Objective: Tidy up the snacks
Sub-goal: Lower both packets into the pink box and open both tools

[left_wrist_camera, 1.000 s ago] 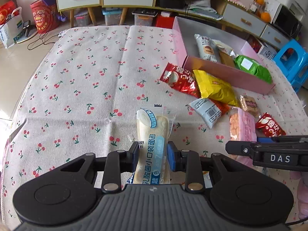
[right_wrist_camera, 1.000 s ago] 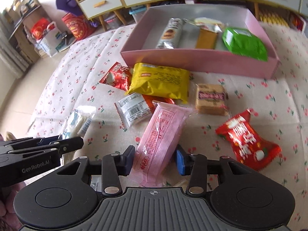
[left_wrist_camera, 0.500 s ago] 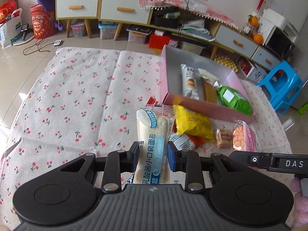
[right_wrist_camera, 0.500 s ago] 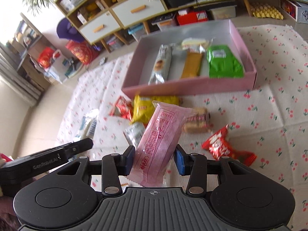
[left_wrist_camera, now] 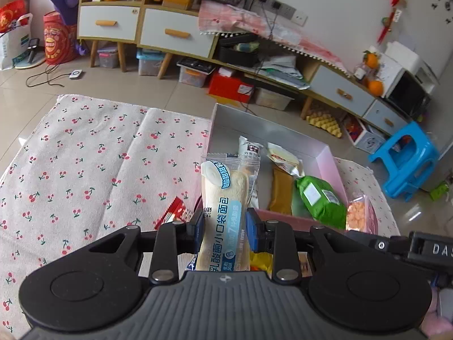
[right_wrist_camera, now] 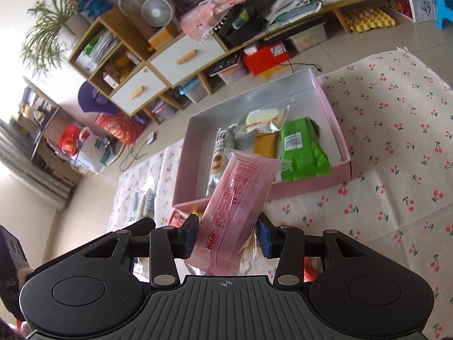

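Note:
My left gripper (left_wrist_camera: 225, 231) is shut on a white bread packet with blue print (left_wrist_camera: 223, 206), held up in the air before the pink box (left_wrist_camera: 329, 158). My right gripper (right_wrist_camera: 228, 236) is shut on a pink snack packet (right_wrist_camera: 236, 201), also lifted, with the pink box (right_wrist_camera: 329, 104) beyond it. The box holds a grey cake packet (right_wrist_camera: 222, 147), a tan bar (right_wrist_camera: 264, 144), a white wafer packet (right_wrist_camera: 262, 119) and a green pouch (right_wrist_camera: 303, 150). The pink packet (left_wrist_camera: 359, 212) and the right gripper's arm show at the right of the left wrist view.
A cherry-print cloth (left_wrist_camera: 85, 164) covers the floor under everything. A red packet (left_wrist_camera: 174, 212) and a yellow one (left_wrist_camera: 259, 260) lie near the box's front wall, mostly hidden. Cabinets (left_wrist_camera: 175, 32), storage bins and a blue stool (left_wrist_camera: 405, 161) stand beyond the cloth.
Both grippers have risen with their packets and moved toward the pink box. The loose snacks on the cloth have dropped out of sight beneath them. The right view has rolled.

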{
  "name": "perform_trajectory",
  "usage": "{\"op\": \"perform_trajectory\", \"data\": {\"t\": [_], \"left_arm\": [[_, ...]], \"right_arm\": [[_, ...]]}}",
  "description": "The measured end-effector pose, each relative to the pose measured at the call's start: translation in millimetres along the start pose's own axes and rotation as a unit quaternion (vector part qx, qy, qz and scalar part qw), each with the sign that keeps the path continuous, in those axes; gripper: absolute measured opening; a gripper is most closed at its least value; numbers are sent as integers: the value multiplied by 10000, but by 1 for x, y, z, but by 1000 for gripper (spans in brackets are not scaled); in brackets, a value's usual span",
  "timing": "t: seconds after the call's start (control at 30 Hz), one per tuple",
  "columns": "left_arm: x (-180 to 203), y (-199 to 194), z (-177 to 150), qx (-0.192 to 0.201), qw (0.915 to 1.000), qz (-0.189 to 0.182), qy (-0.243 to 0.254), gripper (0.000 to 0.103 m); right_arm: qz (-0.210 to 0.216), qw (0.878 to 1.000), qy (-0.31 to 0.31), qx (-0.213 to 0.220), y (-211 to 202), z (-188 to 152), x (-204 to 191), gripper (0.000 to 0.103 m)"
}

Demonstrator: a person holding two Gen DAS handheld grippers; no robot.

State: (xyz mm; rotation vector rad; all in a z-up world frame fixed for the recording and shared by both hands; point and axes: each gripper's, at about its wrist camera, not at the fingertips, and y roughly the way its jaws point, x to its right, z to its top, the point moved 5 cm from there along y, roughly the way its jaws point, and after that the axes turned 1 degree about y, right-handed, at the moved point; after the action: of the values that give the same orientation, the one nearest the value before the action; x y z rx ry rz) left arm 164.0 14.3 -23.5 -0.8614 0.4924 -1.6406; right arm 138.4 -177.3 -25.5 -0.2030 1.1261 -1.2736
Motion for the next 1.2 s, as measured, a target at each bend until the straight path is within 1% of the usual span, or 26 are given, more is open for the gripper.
{"op": "perform_trajectory", "data": {"t": [0.13,0.23,0.43,0.53,0.7,0.83,1.03,1.07,1.1,1.13,1.2], "left_arm": [[10,10,13,109,9999,-63,46,27],[16,25,19,138,9998,-26,171,27],[14,53,18,153,9998,-100,89,28],[15,63,16,65,9999,-26,130,28],[18,69,20,155,9994,-5,310,28],[17,74,23,125,9996,15,264,28],[18,76,23,180,9993,66,331,29],[17,76,23,187,9993,77,306,30],[16,76,24,198,9994,92,281,35],[16,75,24,185,9994,73,273,43],[15,73,26,219,9995,46,240,51]], "right_arm": [[-148,9999,-14,69,11,18,5,42],[-102,9997,37,197,19,34,7,43],[35,9989,13,464,39,56,15,43],[64,9988,18,478,52,59,24,43],[19,9992,16,404,68,61,34,43],[76,9990,23,434,73,62,37,43],[114,9987,-16,505,74,63,37,45],[113,9985,3,529,74,63,37,45],[105,9985,8,539,73,64,37,46],[98,9985,12,534,73,65,38,50],[117,9982,56,582,69,65,38,65]]}}
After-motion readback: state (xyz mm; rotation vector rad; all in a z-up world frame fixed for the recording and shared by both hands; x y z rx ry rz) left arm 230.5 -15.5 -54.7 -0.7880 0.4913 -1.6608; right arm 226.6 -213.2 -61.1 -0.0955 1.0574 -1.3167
